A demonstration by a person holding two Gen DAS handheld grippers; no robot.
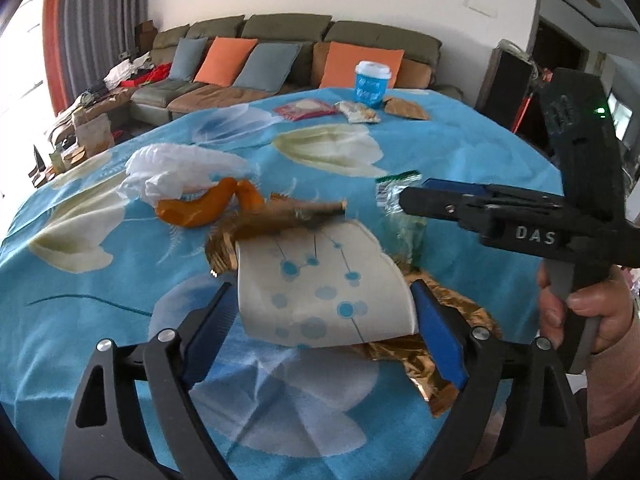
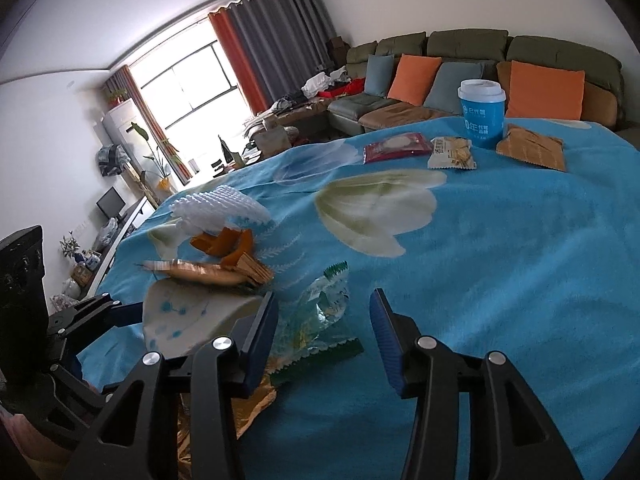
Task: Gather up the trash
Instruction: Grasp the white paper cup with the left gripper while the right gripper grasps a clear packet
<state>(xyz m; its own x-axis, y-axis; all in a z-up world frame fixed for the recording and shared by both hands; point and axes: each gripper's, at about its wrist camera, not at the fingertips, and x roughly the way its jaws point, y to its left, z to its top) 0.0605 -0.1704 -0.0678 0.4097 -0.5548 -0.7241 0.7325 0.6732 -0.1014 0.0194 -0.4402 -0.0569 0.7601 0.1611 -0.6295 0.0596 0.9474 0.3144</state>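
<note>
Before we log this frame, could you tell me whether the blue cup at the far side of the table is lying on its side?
No, the blue cup stands upright with its white lid on top.

A bright blue tablecloth (image 2: 500,280) carries large pale cream and white tulip prints. The crumpled white paper cup (image 1: 324,284) shows blue dots joined by thin lines. Beside it lie a shiny gold-brown foil wrapper (image 1: 420,356), curled orange peel (image 1: 200,208), and a clear green-edged plastic wrapper (image 2: 320,320). The tall lidded cup (image 2: 481,114) is blue with white lettering.
</note>
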